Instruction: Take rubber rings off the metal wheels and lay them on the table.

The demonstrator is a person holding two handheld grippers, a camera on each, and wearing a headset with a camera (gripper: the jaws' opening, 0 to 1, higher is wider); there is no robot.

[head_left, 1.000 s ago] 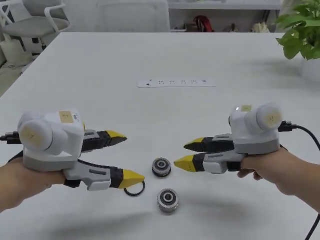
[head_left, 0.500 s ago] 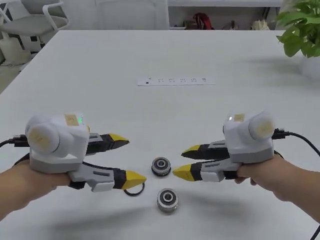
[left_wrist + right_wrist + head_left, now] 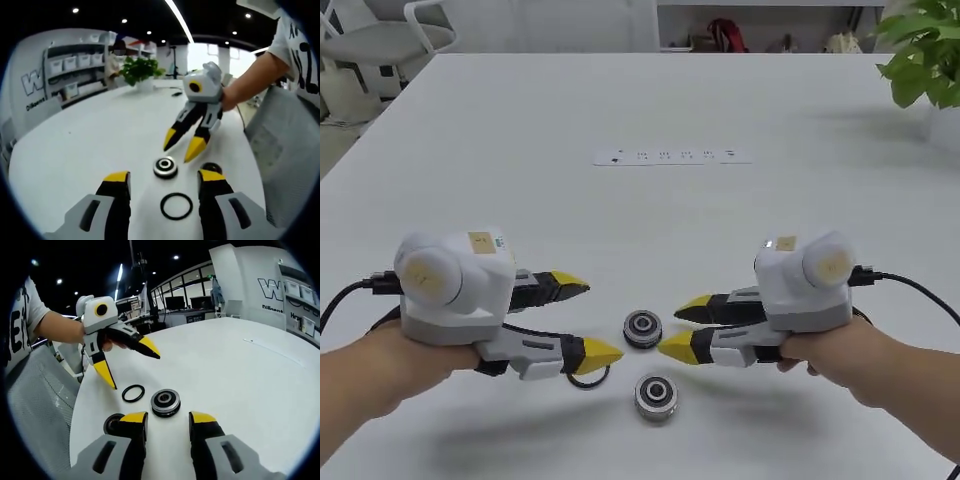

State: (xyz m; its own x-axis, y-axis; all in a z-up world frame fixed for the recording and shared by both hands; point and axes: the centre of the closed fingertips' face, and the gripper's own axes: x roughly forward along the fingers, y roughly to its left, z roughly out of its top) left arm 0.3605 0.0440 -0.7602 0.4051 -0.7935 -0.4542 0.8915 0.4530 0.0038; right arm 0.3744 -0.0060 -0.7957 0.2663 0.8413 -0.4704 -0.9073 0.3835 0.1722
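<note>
Two small metal wheels lie on the white table (image 3: 650, 230): one (image 3: 642, 328) (image 3: 165, 166) (image 3: 165, 402) between the two grippers, the other (image 3: 656, 396) nearer to me, half hidden behind a jaw in each gripper view (image 3: 211, 167) (image 3: 114, 424). A loose black rubber ring (image 3: 588, 375) (image 3: 176, 206) (image 3: 133, 393) lies flat under the left gripper's lower jaw. My left gripper (image 3: 590, 320) (image 3: 164, 176) (image 3: 131, 367) is open, left of the first wheel. From the right, my right gripper (image 3: 677, 328) (image 3: 168, 417) (image 3: 182, 145) faces that wheel, open. Neither touches anything.
A white power strip (image 3: 670, 157) lies flat further back on the table. A potted plant (image 3: 920, 50) stands at the far right corner and an office chair (image 3: 390, 40) beyond the far left edge. Cables trail from both grippers towards me.
Both grippers have drawn a little closer to the wheel between them, the right one moving left and lower. The wheels and the ring have not moved; the head camera tilted slightly.
</note>
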